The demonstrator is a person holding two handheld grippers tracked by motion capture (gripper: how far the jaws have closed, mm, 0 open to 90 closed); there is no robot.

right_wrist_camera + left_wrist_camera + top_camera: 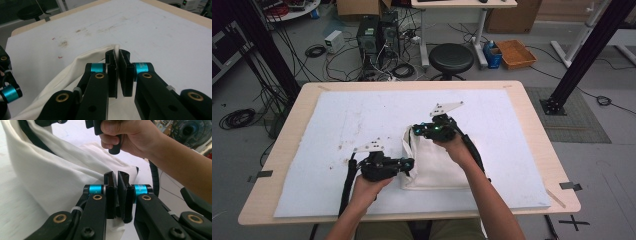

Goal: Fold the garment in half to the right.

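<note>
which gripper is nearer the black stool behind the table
Right. The right gripper grips the white cloth bag at its far edge, toward the black stool; the left gripper grips the bag's near left side, farther back.

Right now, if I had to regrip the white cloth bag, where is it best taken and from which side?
Judging by its pose, take the white cloth bag at its left rim, where both grippers pinch it, left gripper near, right gripper far. That hemmed edge stands raised; come from the left.

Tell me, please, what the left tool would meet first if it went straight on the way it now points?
Probably the right hand. The left tool, shut on the white cloth bag, points across it toward that hand, which holds the right tool. Depth is unclear, so it may pass beneath.
</note>
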